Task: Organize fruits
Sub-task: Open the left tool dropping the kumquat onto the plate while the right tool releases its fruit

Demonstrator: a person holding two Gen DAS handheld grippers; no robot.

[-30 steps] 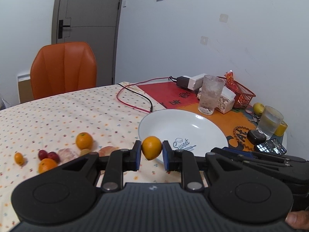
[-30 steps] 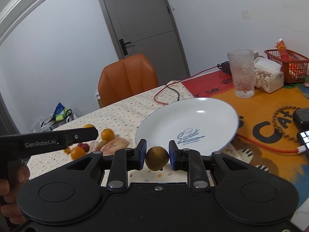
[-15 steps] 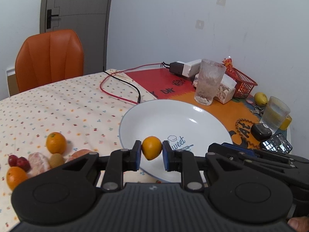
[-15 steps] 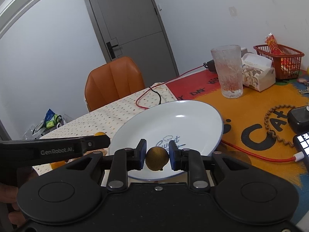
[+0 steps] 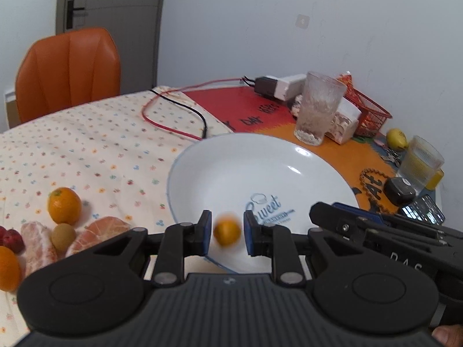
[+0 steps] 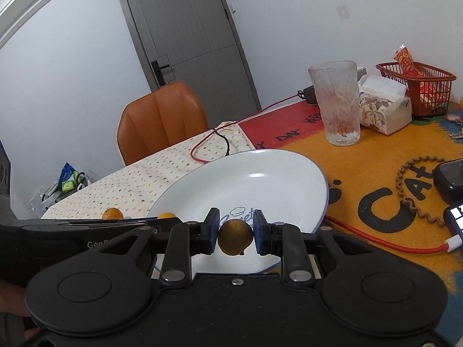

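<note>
Between the blue pads of the left gripper [image 5: 227, 231], low in the middle of the left wrist view, a small orange fruit [image 5: 227, 229] shows blurred while the pads are sharp. A thin gap stands on each side of it, so the jaws are slightly open and not pressing it. It appears over the near rim of the white plate [image 5: 260, 167].

At the bottom centre of the right wrist view, the right gripper [image 6: 235, 232] is clamped on a dull yellow-brown fruit [image 6: 235, 237], both pads against its sides, also over the plate's near edge. The plate has a thin blue rim and blue "Sweet" lettering.

Left of the plate, a cream tablecloth [image 5: 86, 144] with small coloured dots covers the table. At the lower left of the left wrist view lie a whole orange [image 5: 64, 206], peeled citrus pieces [image 5: 39, 243], a small brown fruit [image 5: 63, 232] and a dark red fruit [image 5: 13, 238]. Right of the plate is an orange and red mat [image 6: 361, 167] with black lettering.

A red and black cable [image 5: 173, 124] loops across the cloth behind the plate. Further back stand a frosted glass [image 5: 317, 112] and a red basket [image 5: 367, 112]. An orange chair [image 5: 68, 69] sits at the table's far edge, before a grey door [image 5: 110, 14] and a pale wall [image 5: 260, 29].
</note>
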